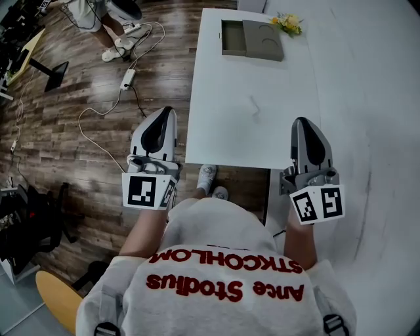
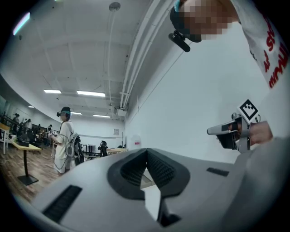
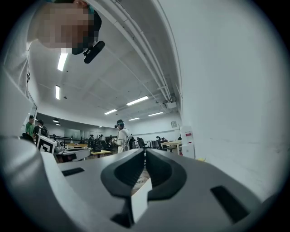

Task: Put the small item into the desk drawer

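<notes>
A grey-olive desk drawer box [image 1: 260,41] stands at the far end of the white desk [image 1: 243,111], its drawer [image 1: 233,37] pulled out to the left. A small yellow item [image 1: 289,23] lies just right of the box. My left gripper [image 1: 167,111] hangs over the floor, left of the desk's near corner, shut with nothing between its jaws [image 2: 146,156]. My right gripper [image 1: 302,121] is held at the desk's near right edge, also shut and empty [image 3: 145,157]. Both are far from the box and the item.
Cables and a power strip [image 1: 127,79] lie on the wood floor left of the desk. A person [image 1: 98,20] stands at the far left near a black stand base [image 1: 56,73]. A white wall [image 1: 374,98] runs along the desk's right side.
</notes>
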The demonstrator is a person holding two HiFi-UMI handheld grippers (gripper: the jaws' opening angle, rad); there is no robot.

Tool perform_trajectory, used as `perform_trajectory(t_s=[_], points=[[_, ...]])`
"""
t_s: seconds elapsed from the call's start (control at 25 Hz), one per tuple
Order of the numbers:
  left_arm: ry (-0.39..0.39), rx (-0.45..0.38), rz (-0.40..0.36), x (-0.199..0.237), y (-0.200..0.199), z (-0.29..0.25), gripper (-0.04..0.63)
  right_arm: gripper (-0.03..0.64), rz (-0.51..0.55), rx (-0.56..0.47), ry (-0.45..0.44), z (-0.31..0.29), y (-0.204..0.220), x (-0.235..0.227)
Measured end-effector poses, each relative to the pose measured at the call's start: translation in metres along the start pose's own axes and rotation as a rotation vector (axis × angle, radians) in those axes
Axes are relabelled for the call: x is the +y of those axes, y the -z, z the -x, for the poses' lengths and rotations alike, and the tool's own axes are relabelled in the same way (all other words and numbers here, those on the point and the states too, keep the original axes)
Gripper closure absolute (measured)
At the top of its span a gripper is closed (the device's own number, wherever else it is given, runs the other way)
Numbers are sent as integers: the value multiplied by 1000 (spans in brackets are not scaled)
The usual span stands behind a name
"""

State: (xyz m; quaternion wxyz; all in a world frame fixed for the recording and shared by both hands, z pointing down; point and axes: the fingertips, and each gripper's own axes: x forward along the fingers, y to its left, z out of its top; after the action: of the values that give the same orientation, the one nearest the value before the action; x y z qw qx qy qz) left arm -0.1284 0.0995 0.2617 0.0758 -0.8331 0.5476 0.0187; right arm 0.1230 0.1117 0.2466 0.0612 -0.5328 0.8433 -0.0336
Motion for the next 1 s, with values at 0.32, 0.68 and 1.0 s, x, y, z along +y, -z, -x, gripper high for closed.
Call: perform_trajectory(t_s=[0.32, 0.68, 1.0], points=[[42, -27, 10, 23, 4, -49, 588, 604, 17, -18, 45, -38, -7, -13], [81, -56, 23, 52, 9, -93, 588, 604, 38, -34, 84, -80, -11, -17], [95, -43, 29, 62, 19, -118, 588, 604, 26, -21, 98, -105, -4, -28]])
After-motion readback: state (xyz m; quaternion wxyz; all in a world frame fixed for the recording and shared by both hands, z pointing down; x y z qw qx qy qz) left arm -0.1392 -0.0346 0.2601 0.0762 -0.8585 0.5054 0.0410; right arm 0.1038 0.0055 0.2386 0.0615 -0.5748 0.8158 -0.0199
